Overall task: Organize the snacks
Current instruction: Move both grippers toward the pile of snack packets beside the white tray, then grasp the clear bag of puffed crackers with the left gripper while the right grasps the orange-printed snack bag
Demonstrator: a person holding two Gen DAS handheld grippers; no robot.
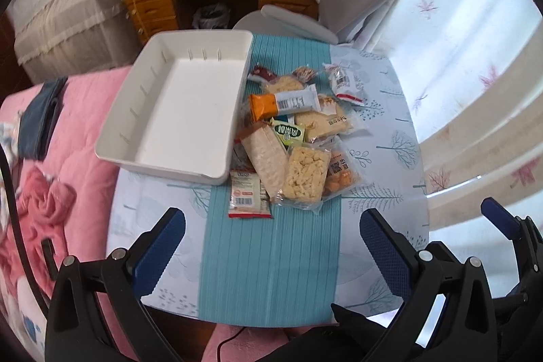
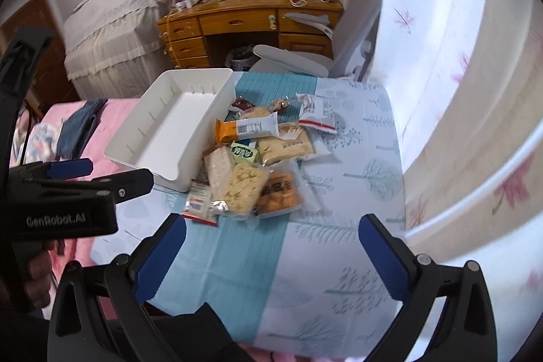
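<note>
While beside white bin (image 1: pixel 176 111) (empty), snacks (image 1: pixel 292 138) heaped.

snacks (image 1: pixel 292 138) right of tray (image 1: pixel 176 111)

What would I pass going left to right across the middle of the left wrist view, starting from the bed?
Pink blanket → white tray → snack pile on the teal runner → tree-print tablecloth → leaf-print curtain.
</note>
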